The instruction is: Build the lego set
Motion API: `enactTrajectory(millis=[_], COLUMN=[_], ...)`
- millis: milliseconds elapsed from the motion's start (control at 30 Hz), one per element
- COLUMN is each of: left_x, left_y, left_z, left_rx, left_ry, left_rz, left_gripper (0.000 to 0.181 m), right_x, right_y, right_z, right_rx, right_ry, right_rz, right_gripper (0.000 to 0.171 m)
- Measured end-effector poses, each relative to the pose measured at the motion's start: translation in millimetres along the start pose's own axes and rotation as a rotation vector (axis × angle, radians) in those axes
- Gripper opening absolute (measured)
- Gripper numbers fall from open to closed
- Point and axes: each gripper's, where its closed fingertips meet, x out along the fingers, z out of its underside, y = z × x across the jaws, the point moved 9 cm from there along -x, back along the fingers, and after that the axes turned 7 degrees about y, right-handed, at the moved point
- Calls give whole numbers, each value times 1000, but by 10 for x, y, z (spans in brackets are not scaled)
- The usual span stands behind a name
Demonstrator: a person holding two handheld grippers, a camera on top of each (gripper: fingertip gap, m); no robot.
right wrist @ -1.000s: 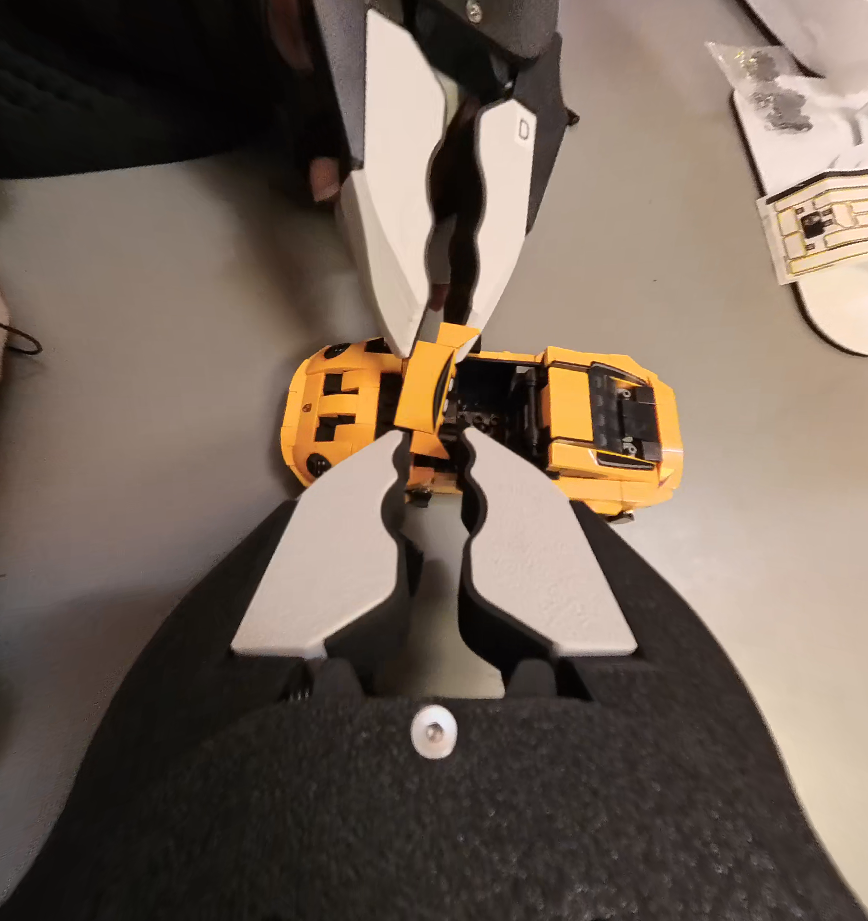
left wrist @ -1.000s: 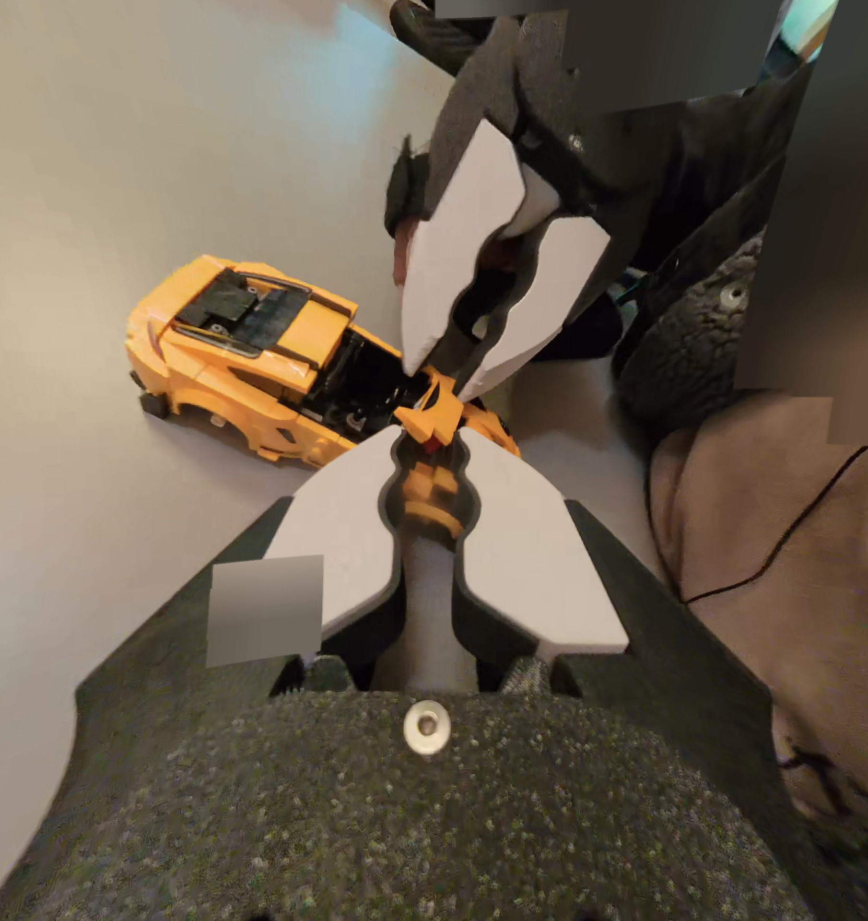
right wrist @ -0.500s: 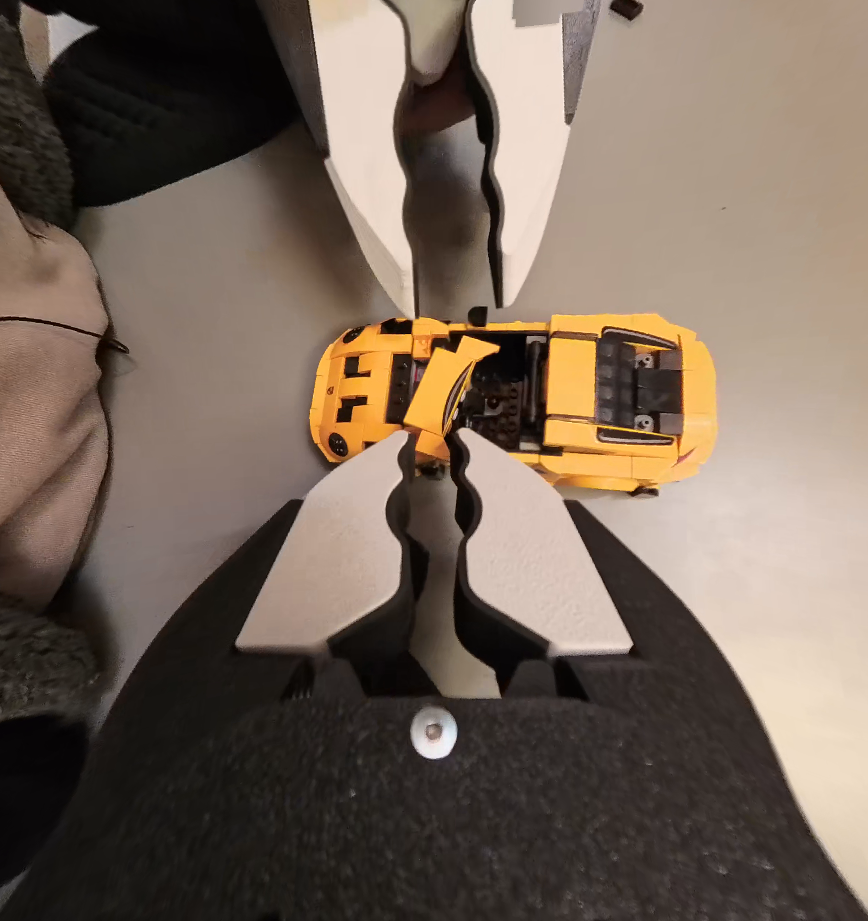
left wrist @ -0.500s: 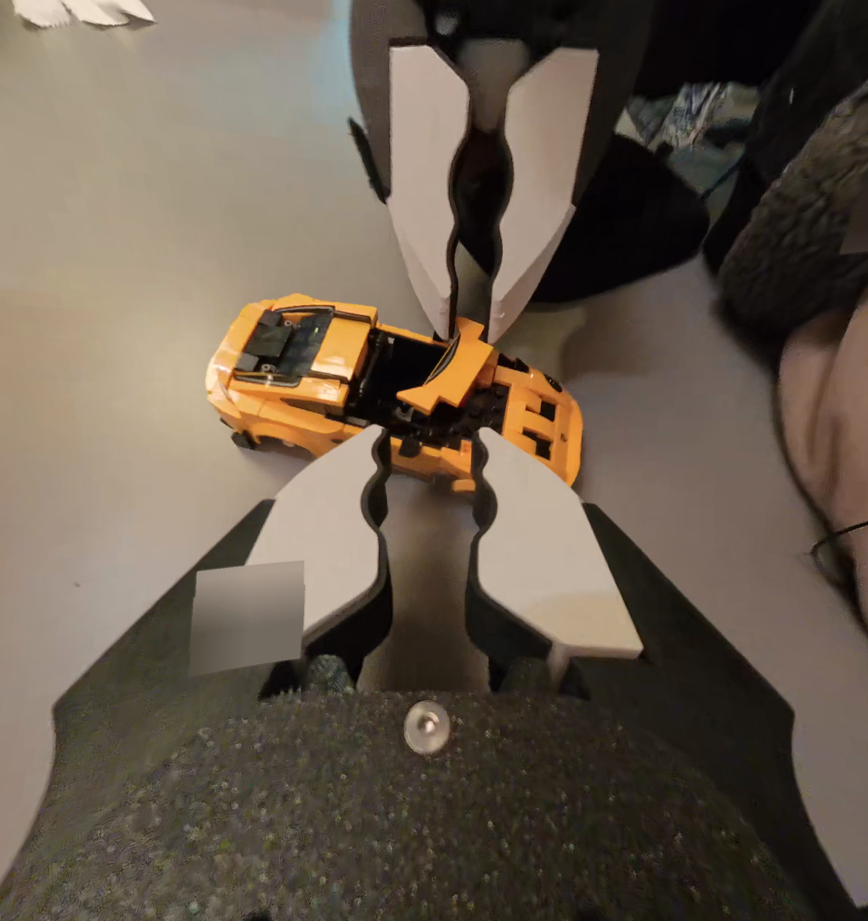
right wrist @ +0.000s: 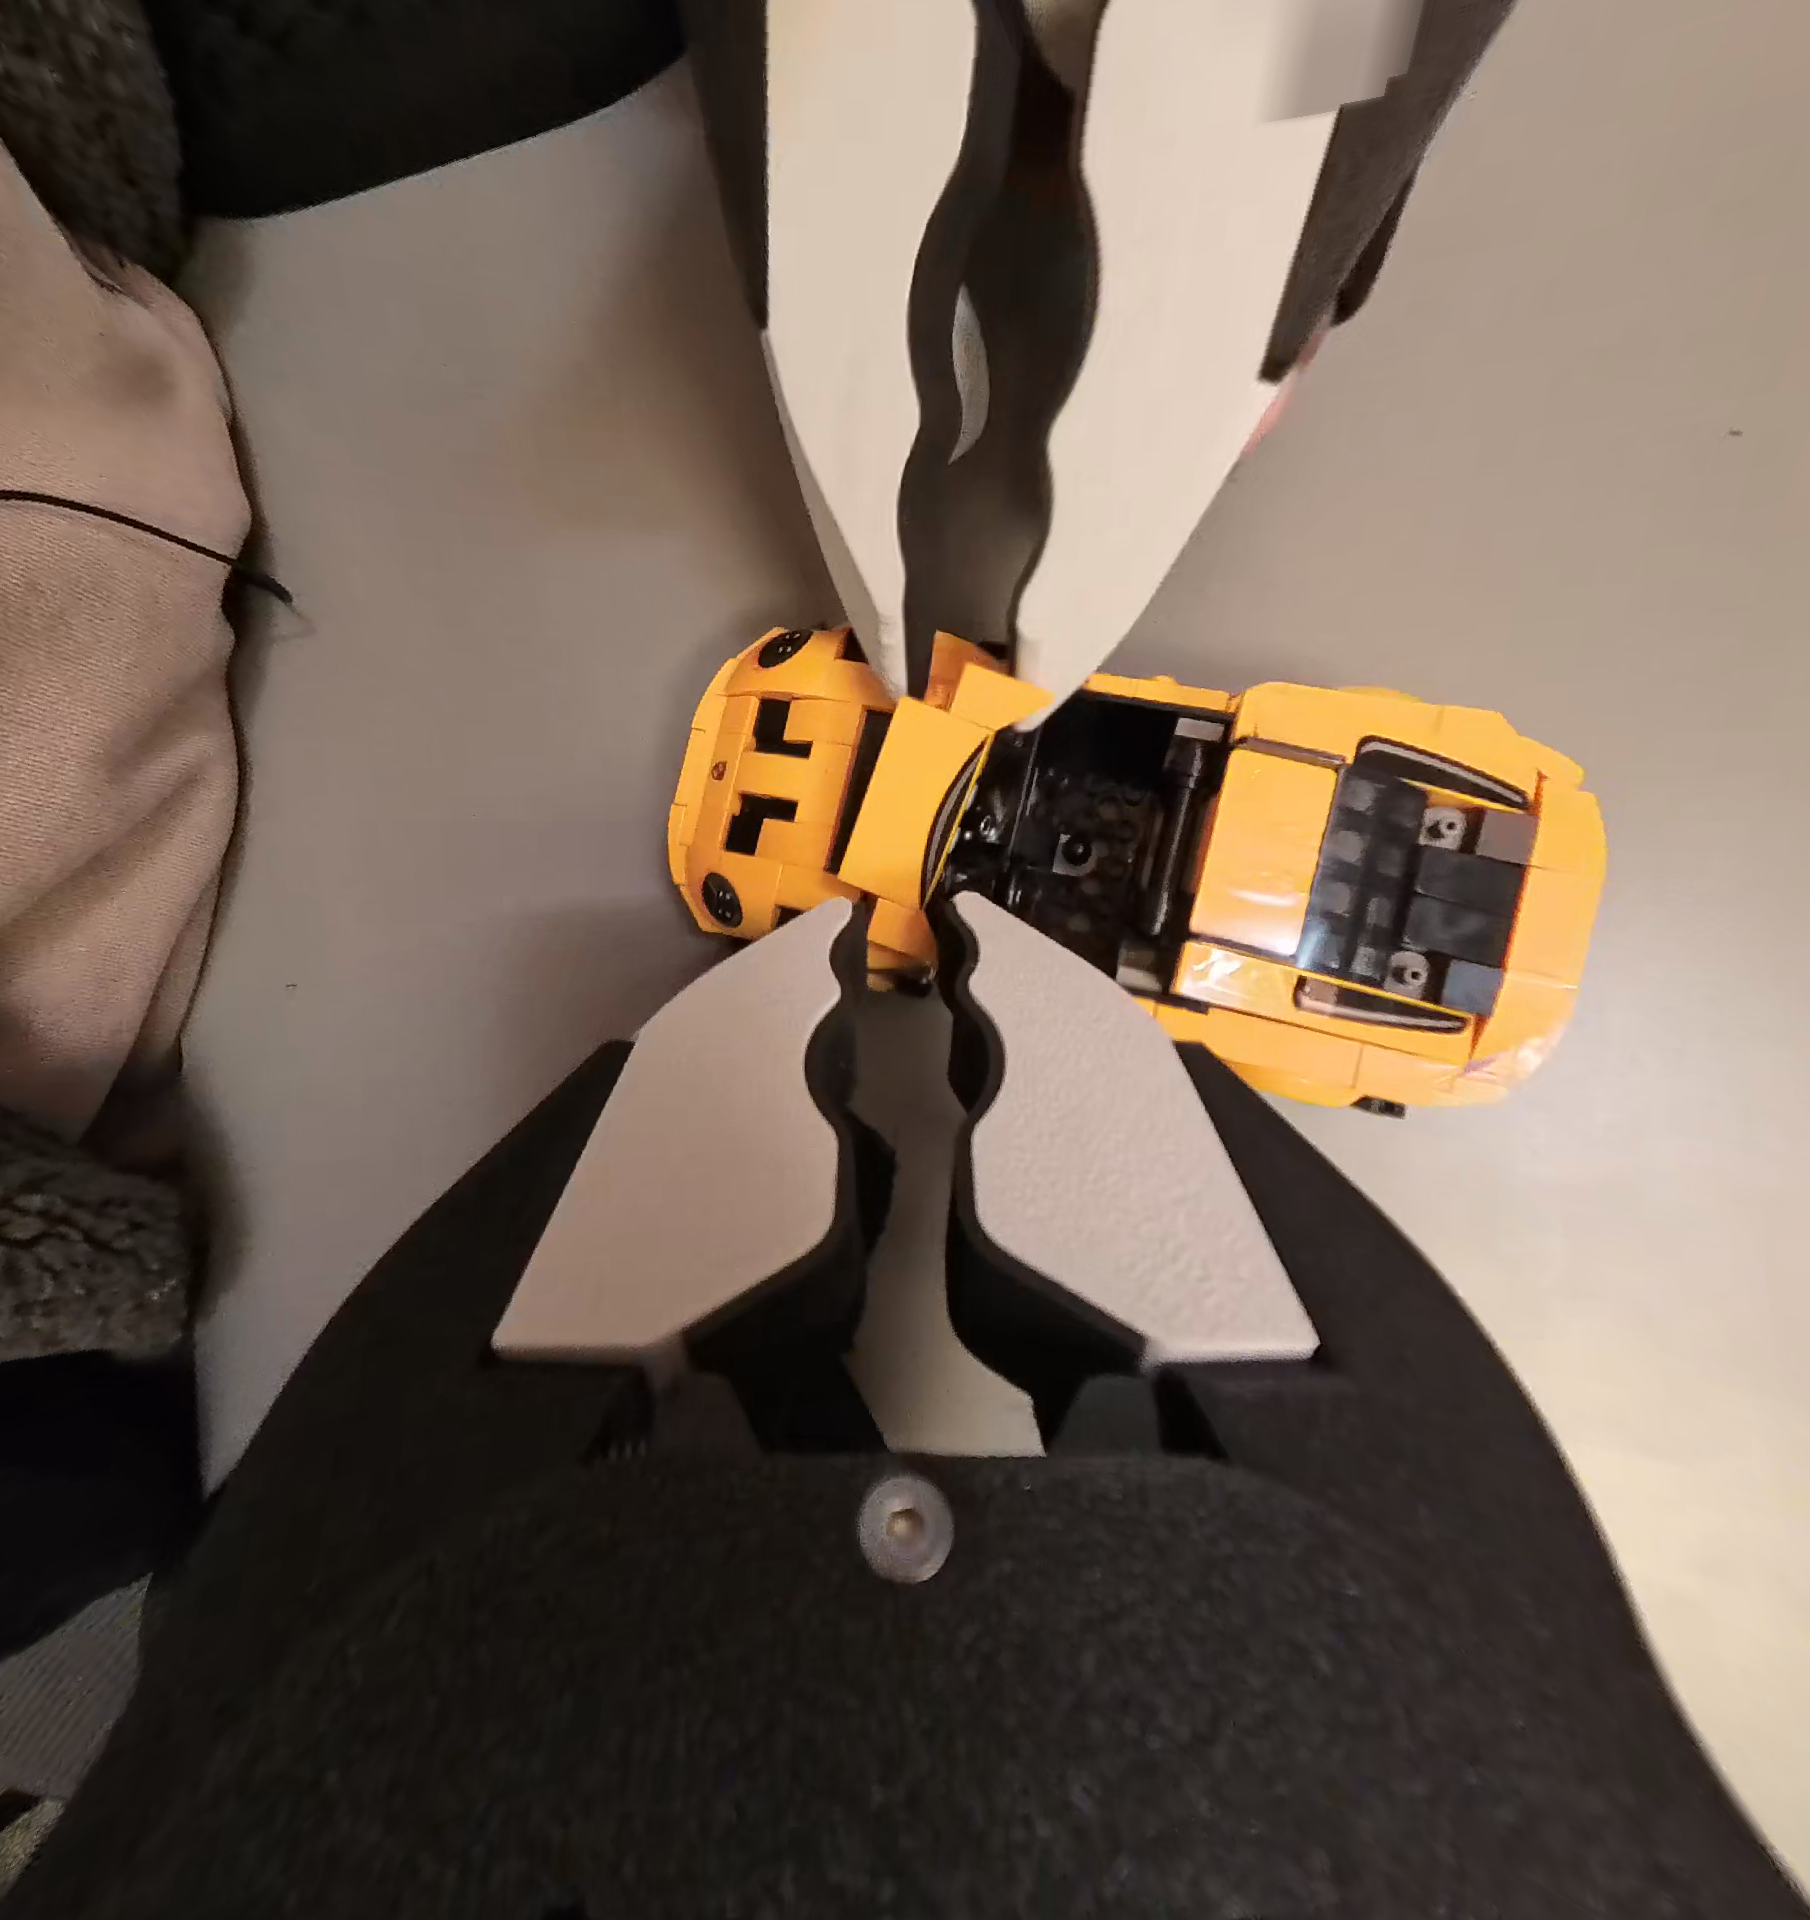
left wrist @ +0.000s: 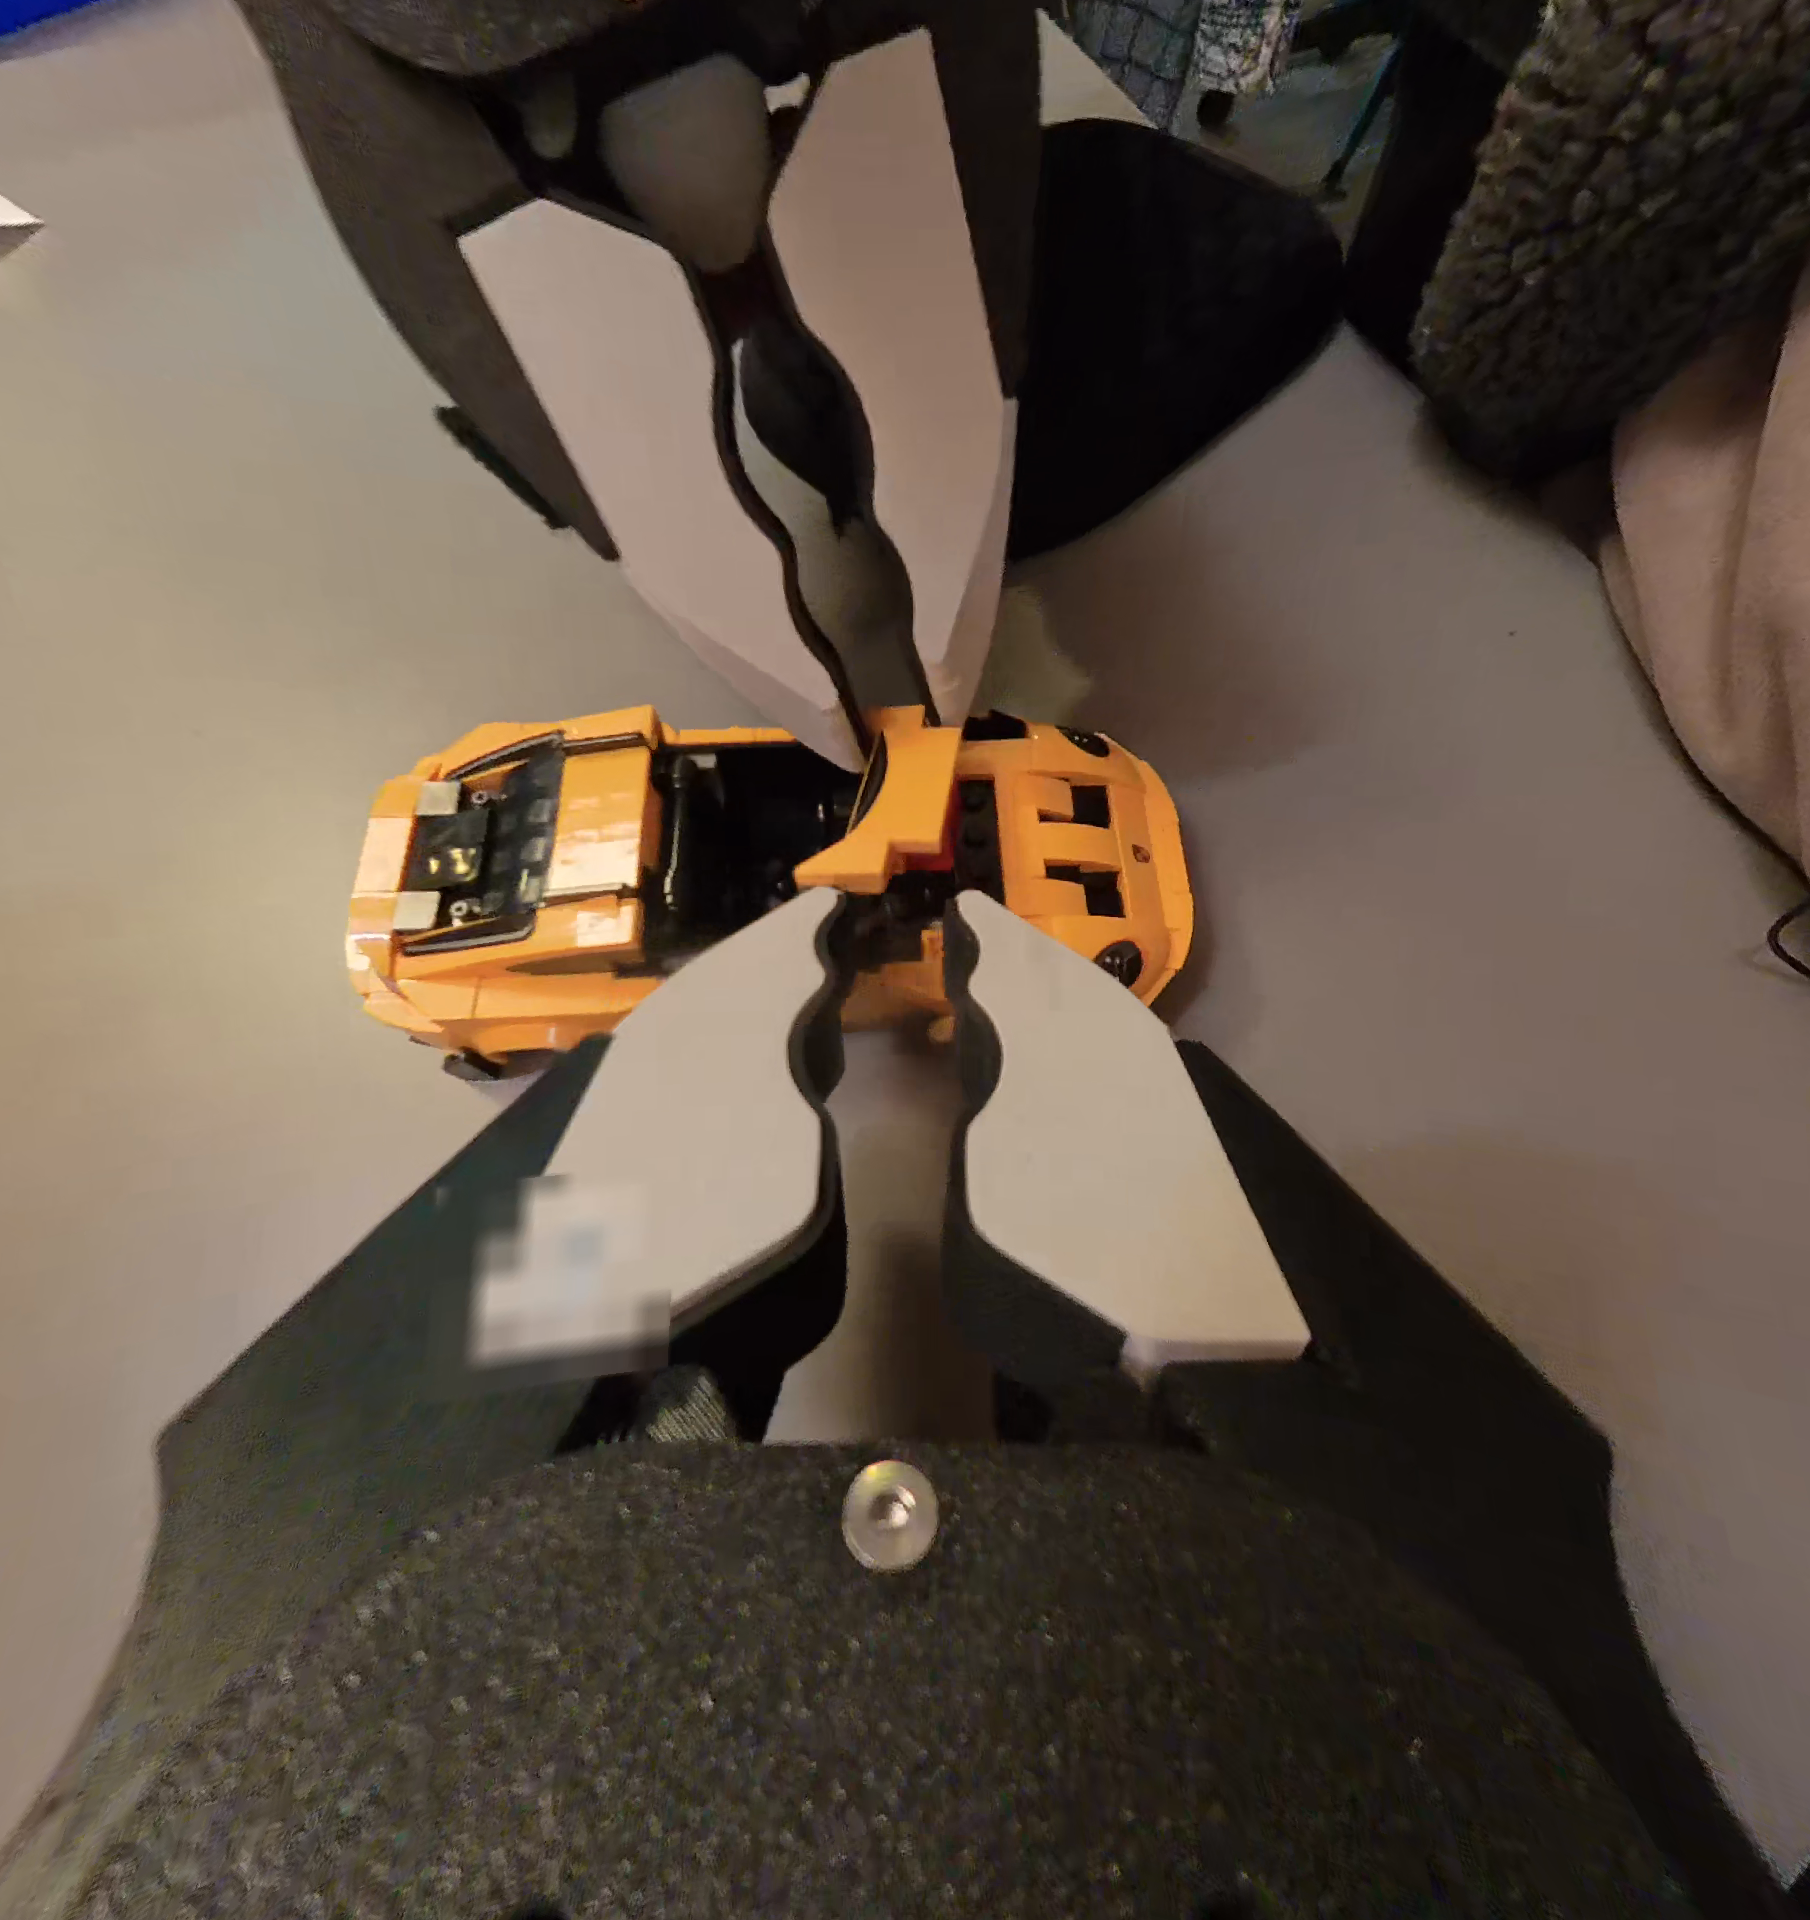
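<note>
Your left gripper and right gripper both sit slightly spread, flanking the orange lego car, neither pinching anything

The lego car sits on the table between the left claw and right claw, opposed

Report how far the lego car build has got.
Mostly done: the orange car stands assembled on the table, hood and rear finished. In hand: both grippers, left and right, flank the loose, tilted windscreen panel. Left: seating it and covering the open cockpit.
</note>
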Motion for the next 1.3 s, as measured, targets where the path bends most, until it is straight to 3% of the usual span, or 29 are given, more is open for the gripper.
enactTrajectory(millis=[200,433,500,567,700,833,967,1167,1300], left_x=[-101,-173,-85,38,345,442,394,15,-302], left_y=[-4,209,314,402,544,549,536,455,326], left_z=[-5,3,-72,-158,-219,-240,-235,-70,79], left_rx=[-36,-198,-252,-295,-307,-283,-261,-205,-176], left_ry=[10,24,24,1,-142,-209,-239,-277,-306], left_rz=[-51,-222,-285,-396,-608,-712,-677,-578,-593], left_gripper=[19,26,39,64,93,92,90,76,74], right_x=[-84,-522,-546,-531,-478,-534,-683,-933,-989], right_y=[11,124,220,313,350,331,245,42,-47], right_z=[23,388,521,633,671,690,693,690,595], right_rx=[4,85,122,143,135,123,106,80,59], right_ry=[32,19,-6,-38,-28,30,77,130,176], right_rz=[-5,213,292,361,408,429,468,522,552], right_gripper=[12,12,12,12,13,18,22,22,24])
